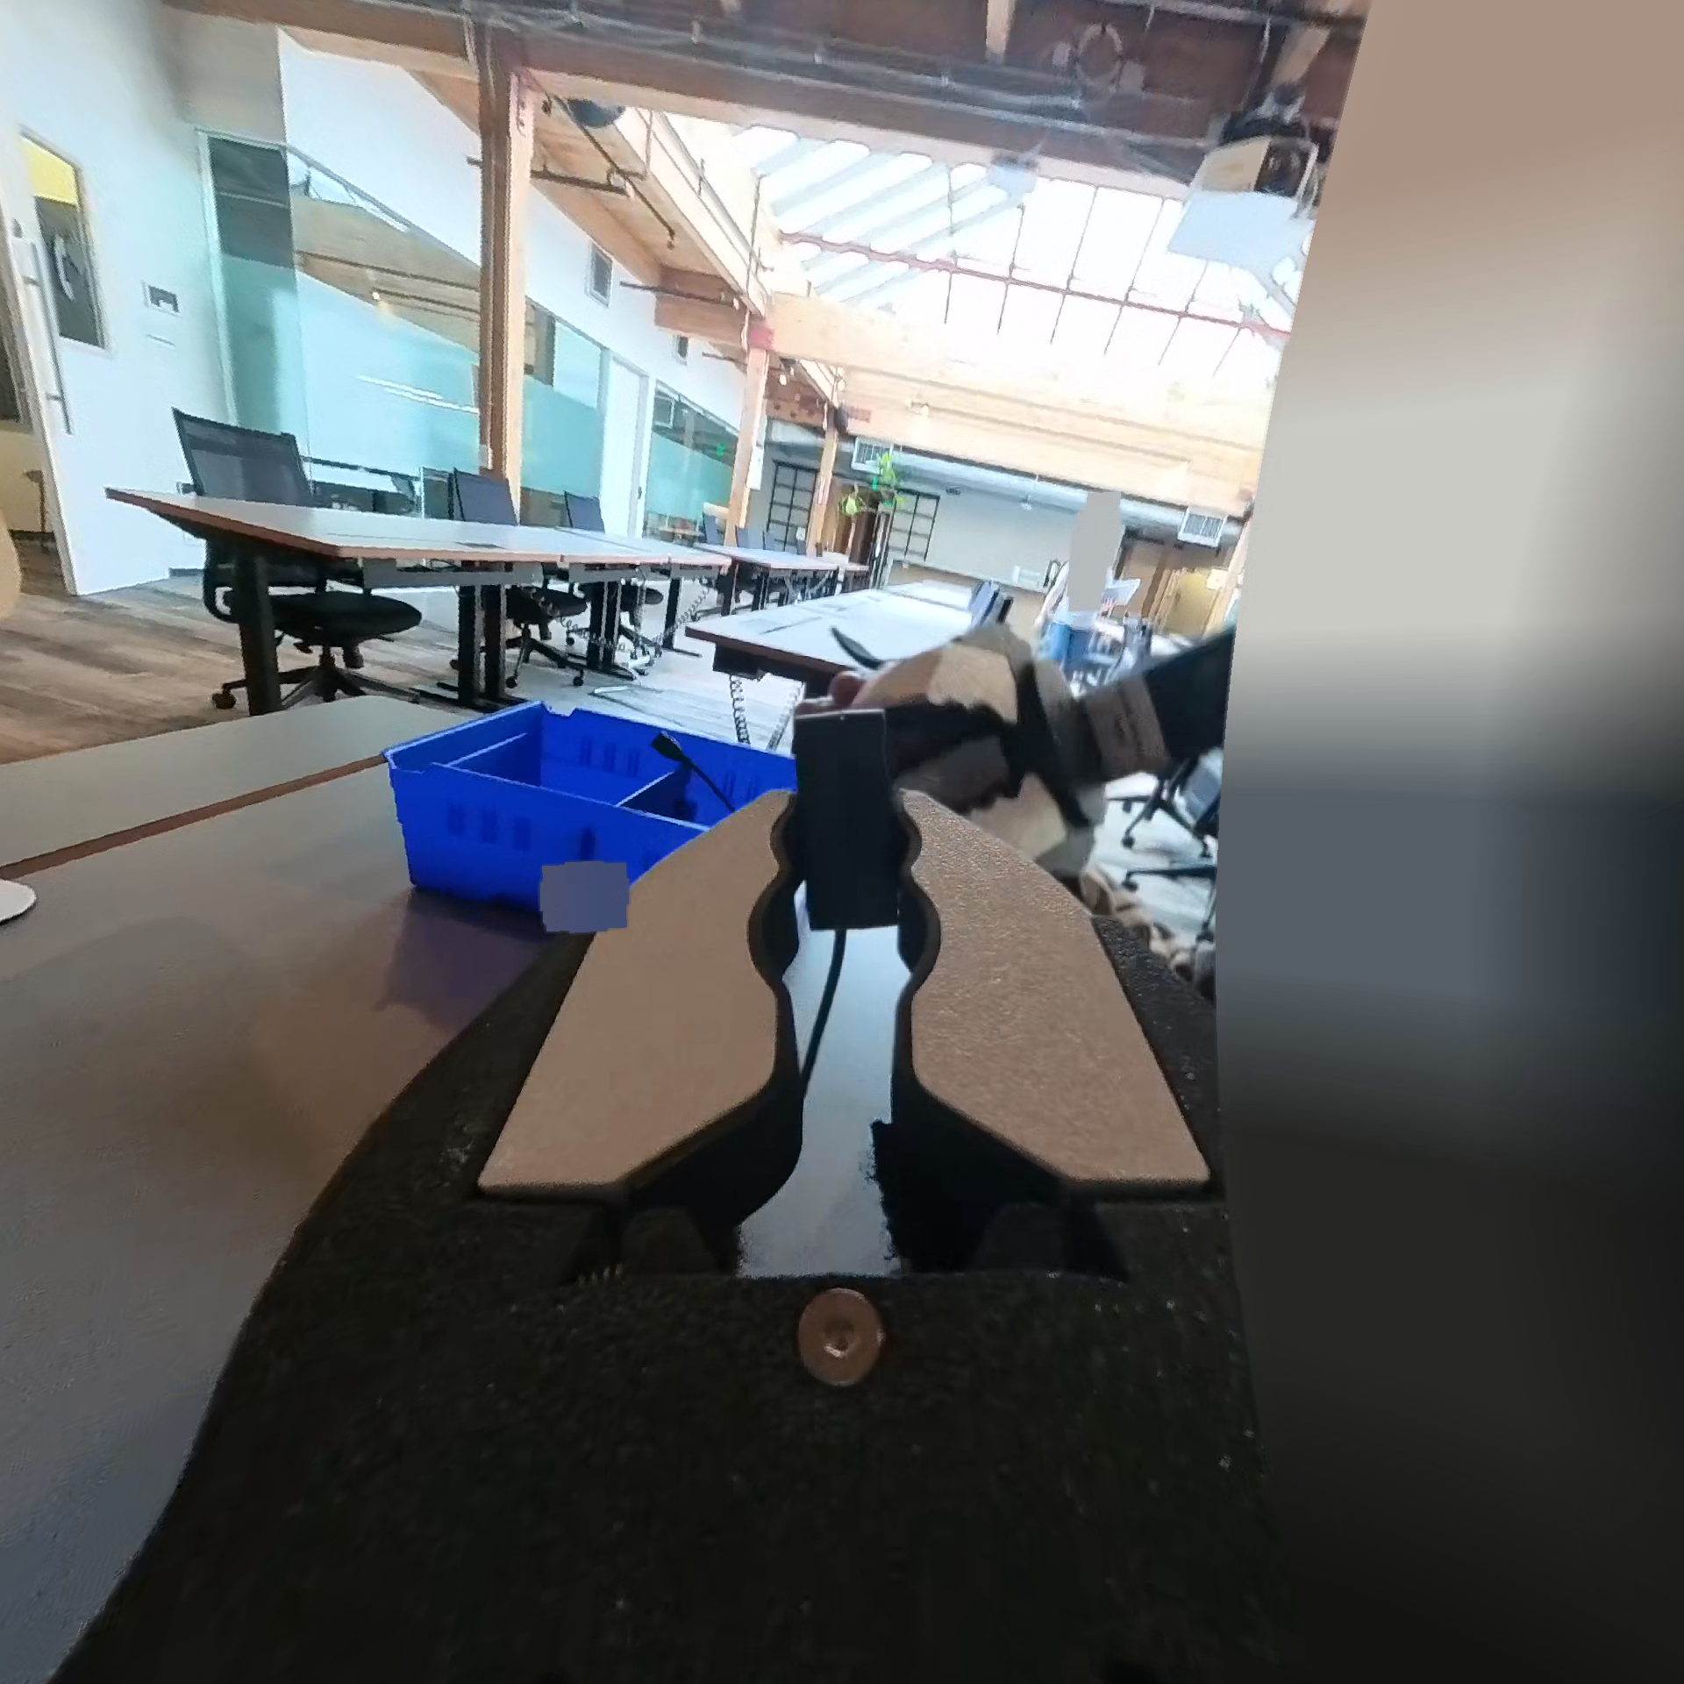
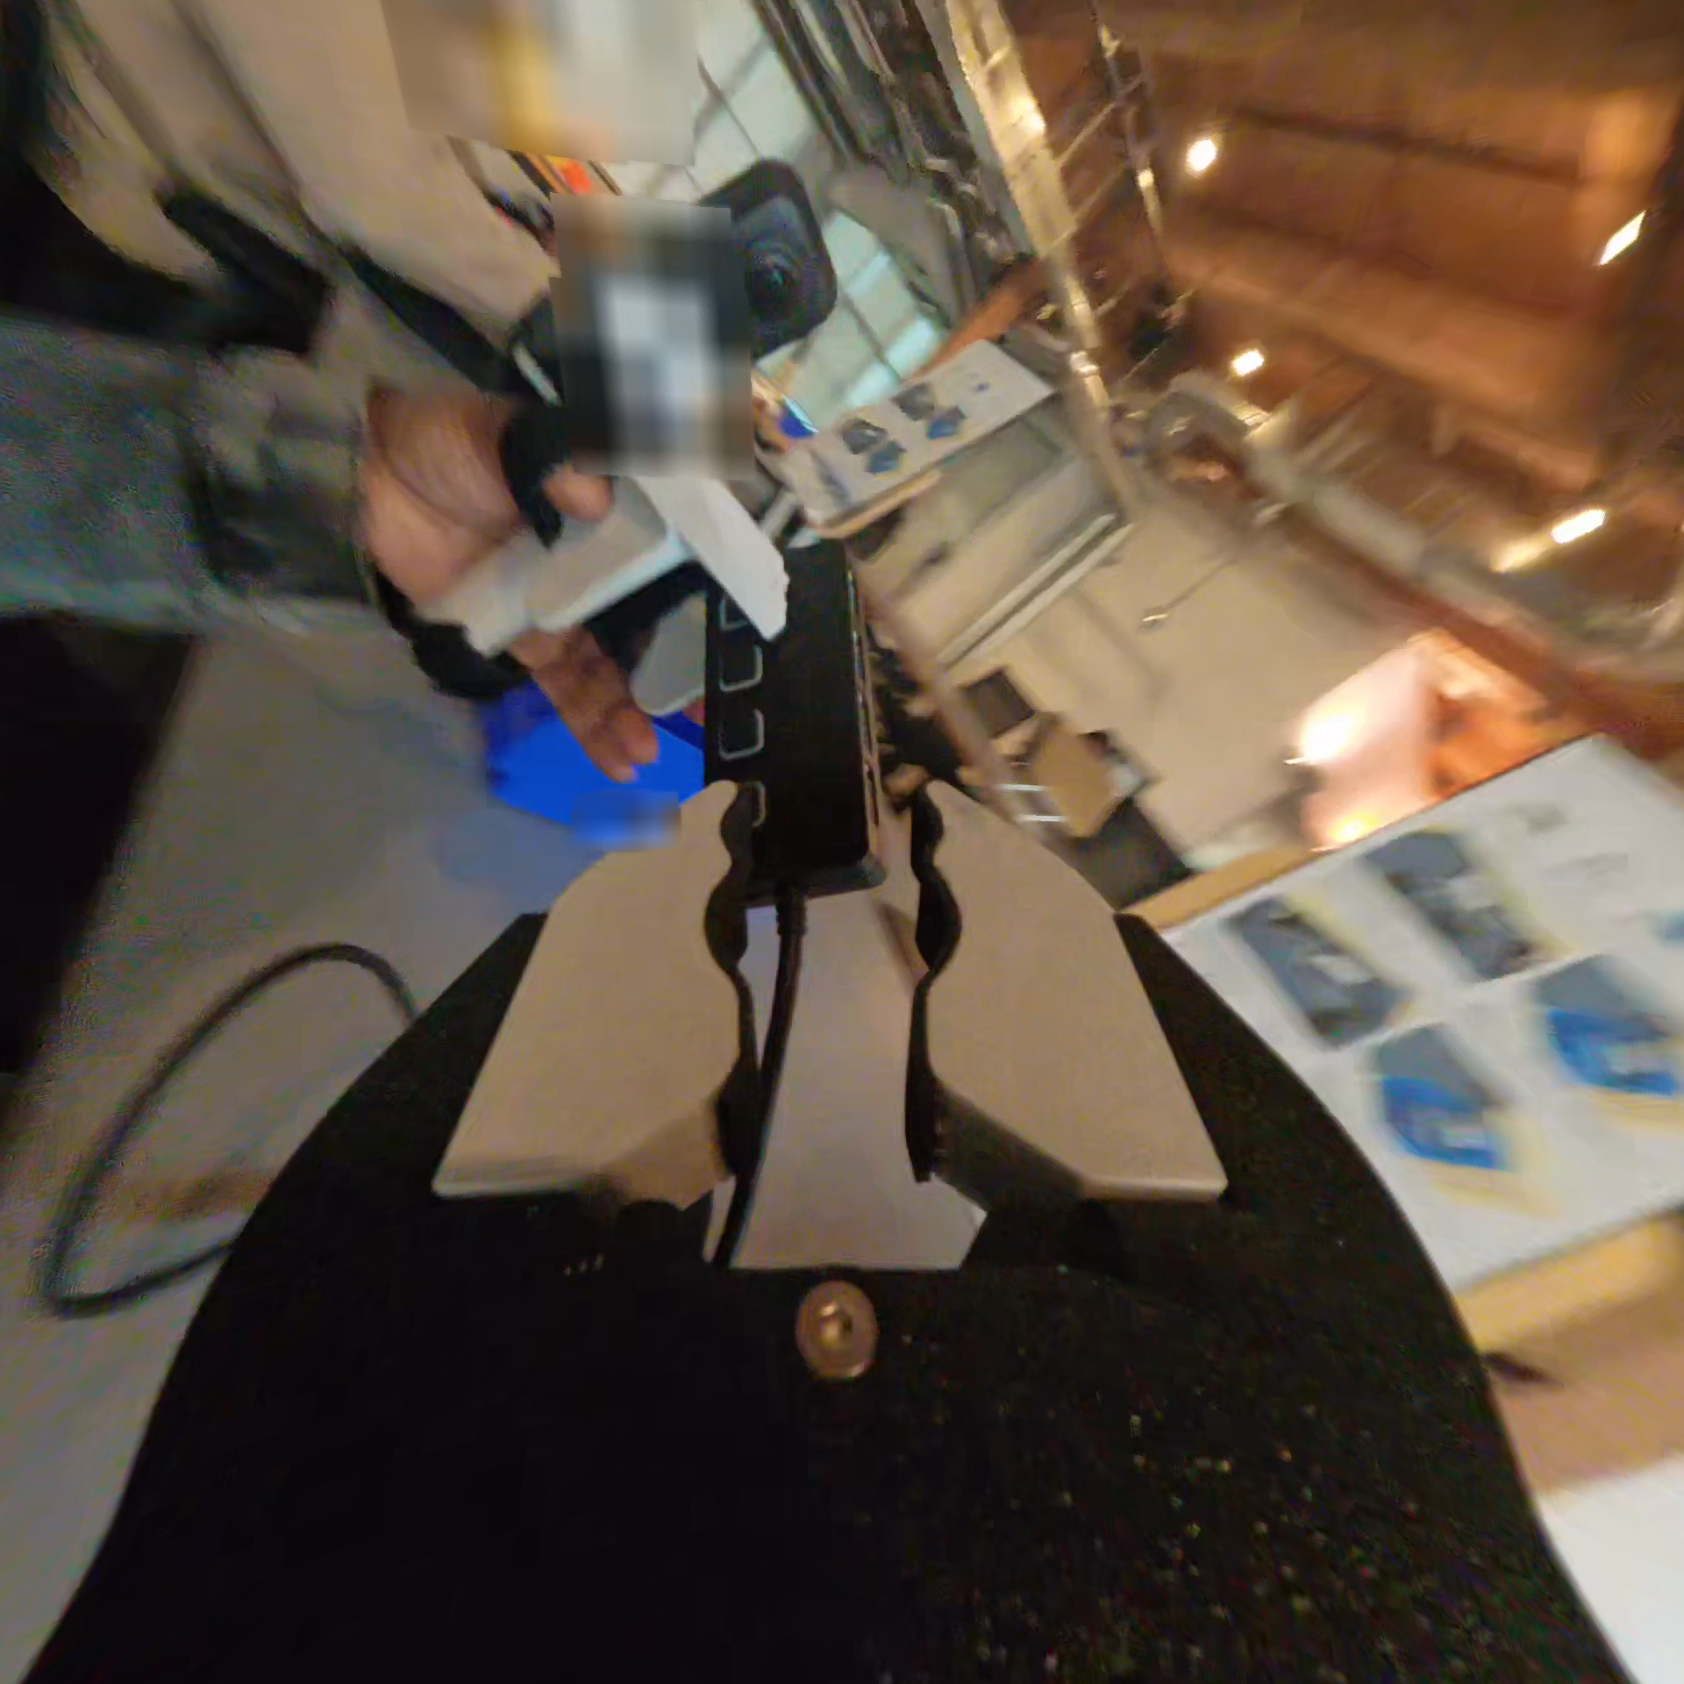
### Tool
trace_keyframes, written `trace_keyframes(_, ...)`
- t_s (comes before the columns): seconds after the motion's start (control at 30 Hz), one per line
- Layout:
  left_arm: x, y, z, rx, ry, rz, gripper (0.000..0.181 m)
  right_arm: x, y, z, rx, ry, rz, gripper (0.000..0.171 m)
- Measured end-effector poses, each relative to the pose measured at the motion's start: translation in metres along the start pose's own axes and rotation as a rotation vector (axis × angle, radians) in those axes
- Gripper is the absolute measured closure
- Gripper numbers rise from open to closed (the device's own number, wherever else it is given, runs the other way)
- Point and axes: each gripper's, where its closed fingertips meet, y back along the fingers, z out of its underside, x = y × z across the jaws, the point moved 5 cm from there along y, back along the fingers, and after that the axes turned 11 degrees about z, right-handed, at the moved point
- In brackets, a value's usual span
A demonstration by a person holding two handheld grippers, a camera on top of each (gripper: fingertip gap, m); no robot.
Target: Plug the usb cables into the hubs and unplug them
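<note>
1. Both pairs of jaws pinch black things: the left gripper (image 1: pixel 846 825) clamps a black block (image 1: pixel 843 816), its cable (image 1: pixel 820 1011) trailing back between the fingers.
2. Between the right gripper (image 2: pixel 825 834) jaws sits a black USB hub (image 2: pixel 802 720), ports facing left.
3. Beyond the left jaws sits a blue bin (image 1: pixel 547 811).

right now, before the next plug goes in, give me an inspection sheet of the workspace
surface: dark tabletop.
job's things: black usb hub upright between the left gripper's fingertips; a usb hub with a row of ports in the right gripper; whether it is the same one, cannot tell.
clutter: blue divided bin; printed sheets.
grippers: left gripper shut on the hub; right gripper shut on the hub, view blurred.
cables: hub lead hangs between the fingers; black cable in the bin; loose loop on the table.
surroundings: office desks, chairs; a person's hand holding the left gripper.
</note>
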Motion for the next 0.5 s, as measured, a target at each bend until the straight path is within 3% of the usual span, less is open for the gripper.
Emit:
trace_keyframes(0.13,0.003,0.0,0.004,-0.064,-0.052,0.008,0.164,0.003,0.005,0.007,-0.058,-0.38,-0.201,0.133)
trace_keyframes(0.27,0.007,-0.005,0.013,-0.139,-0.079,0.047,0.164,-0.009,0.004,0.017,-0.095,-0.532,-0.365,0.118)
trace_keyframes(0.5,0.007,-0.017,0.036,-0.286,-0.057,0.105,0.164,-0.022,0.001,0.029,-0.155,-0.735,-0.517,0.13)
